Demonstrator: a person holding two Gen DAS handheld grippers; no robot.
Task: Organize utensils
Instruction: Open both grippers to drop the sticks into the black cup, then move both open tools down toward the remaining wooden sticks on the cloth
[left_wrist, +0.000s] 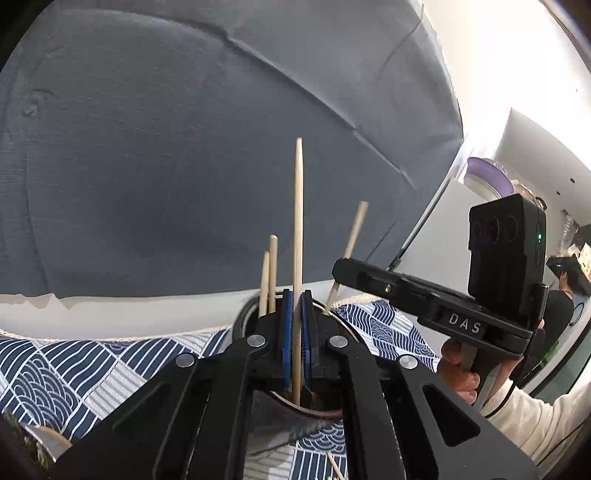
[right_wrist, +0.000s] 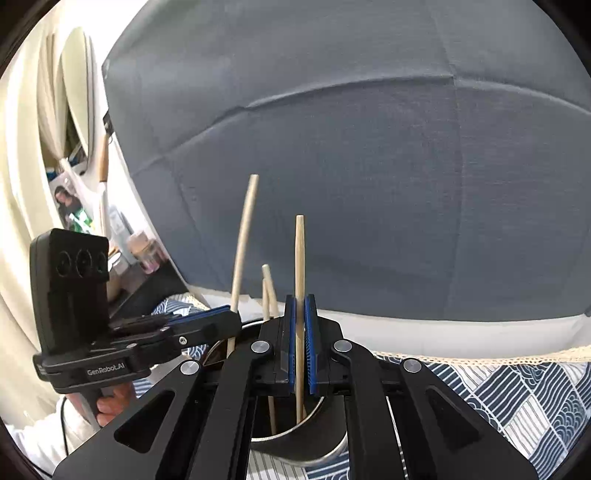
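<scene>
Blue wave-print cloth (left_wrist: 66, 369) before grey backdrop (left_wrist: 184, 147): metal cup (right_wrist: 314, 443) w/ two chopsticks stood inside; L gripper (left_wrist: 295, 332) & R gripper (right_wrist: 300, 343) each clamped on one upright chopstick (left_wrist: 297, 229) (right_wrist: 299, 280), tips held inside cup, presumably for drop-in.

Pale wooden chopsticks (left_wrist: 297, 236) upright in a round metal cup (right_wrist: 314, 443)

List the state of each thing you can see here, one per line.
Left hand-held gripper: shut on a chopstick, upright over the metal cup.
Right hand-held gripper: shut on a second chopstick, also upright.
Metal cup: standing on the patterned cloth, two loose chopsticks already inside.
</scene>
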